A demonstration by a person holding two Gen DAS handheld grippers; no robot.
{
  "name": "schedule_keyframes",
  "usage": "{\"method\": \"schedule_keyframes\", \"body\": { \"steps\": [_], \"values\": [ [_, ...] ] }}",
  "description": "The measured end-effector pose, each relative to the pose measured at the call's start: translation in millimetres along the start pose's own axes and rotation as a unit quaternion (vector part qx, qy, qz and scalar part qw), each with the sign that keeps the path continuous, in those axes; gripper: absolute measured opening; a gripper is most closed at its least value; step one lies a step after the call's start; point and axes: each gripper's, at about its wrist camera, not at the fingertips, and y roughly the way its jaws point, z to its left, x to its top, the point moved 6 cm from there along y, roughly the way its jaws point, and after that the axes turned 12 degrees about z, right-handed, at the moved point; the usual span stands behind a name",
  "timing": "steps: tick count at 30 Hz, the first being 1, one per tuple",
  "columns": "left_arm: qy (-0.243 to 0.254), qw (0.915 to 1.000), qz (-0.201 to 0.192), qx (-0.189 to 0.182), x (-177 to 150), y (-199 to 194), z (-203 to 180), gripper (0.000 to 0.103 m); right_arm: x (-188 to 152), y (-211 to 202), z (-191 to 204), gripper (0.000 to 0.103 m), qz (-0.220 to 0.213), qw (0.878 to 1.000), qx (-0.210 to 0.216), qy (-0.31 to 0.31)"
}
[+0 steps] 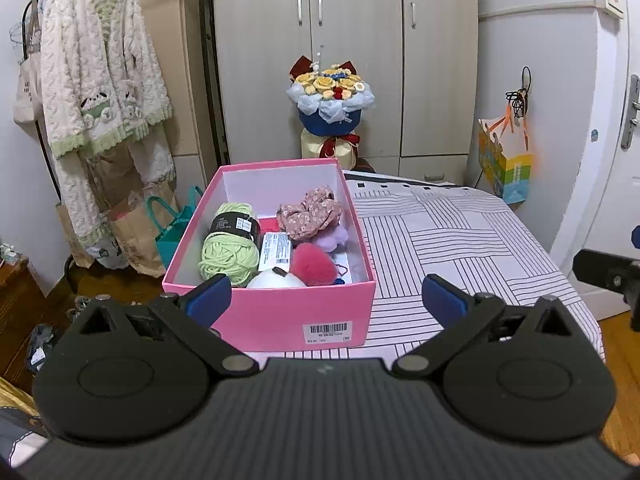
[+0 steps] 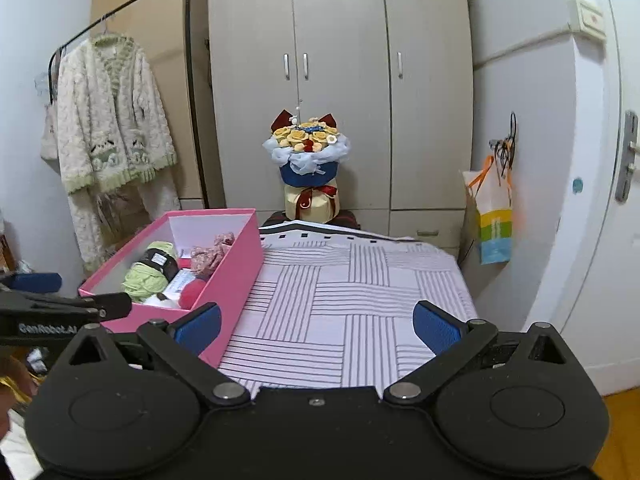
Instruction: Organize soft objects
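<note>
Standing in the left centre of the left wrist view, the pink cardboard box (image 1: 276,320) is placed on the striped bedsheet (image 1: 460,248), probably so that the soft things are kept together in one open container. Inside it, a light green yarn skein (image 1: 228,252) with a dark paper band is laid at the left; it looks thick and loosely wound. A floral fabric scrunchie (image 1: 310,212), gathered and wrinkled, is rested at the upper right over a pale purple fluffy piece (image 1: 340,236). A round pink pompom (image 1: 312,264) and a smooth white rounded object (image 1: 276,280) are seen at the lower edge, with a flat labelled packet (image 1: 274,252) between them and the yarn.

The left gripper (image 1: 326,296) is held low in the frame with its blue pads wide apart, and nothing is gripped. The right gripper (image 2: 318,322) is likewise spread over bare sheet, well apart from the box, and holds nothing. No loose soft thing is seen on the sheet, so the sorting is judged to be nearly finished.
</note>
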Motion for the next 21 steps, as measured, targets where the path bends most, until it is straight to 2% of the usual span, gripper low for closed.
{"method": "schedule_keyframes", "body": {
  "steps": [7,15,21],
  "values": [
    [0.01,0.9999,-0.01,0.008,-2.4,1.7,-7.7,0.103,-8.8,6.3,0.3,0.103,-0.005,0.999,-0.042,-0.01],
    [0.006,0.9999,-0.007,0.01,-5.0,4.9,-6.7,0.103,-11.1,1.7,4.5,0.103,-0.026,0.998,-0.054,-0.029],
    [0.002,0.9999,-0.003,0.013,-3.5,7.8,-2.0,0.103,-9.7,7.0,4.1,0.103,-0.031,0.996,-0.084,-0.028]
  ]
}}
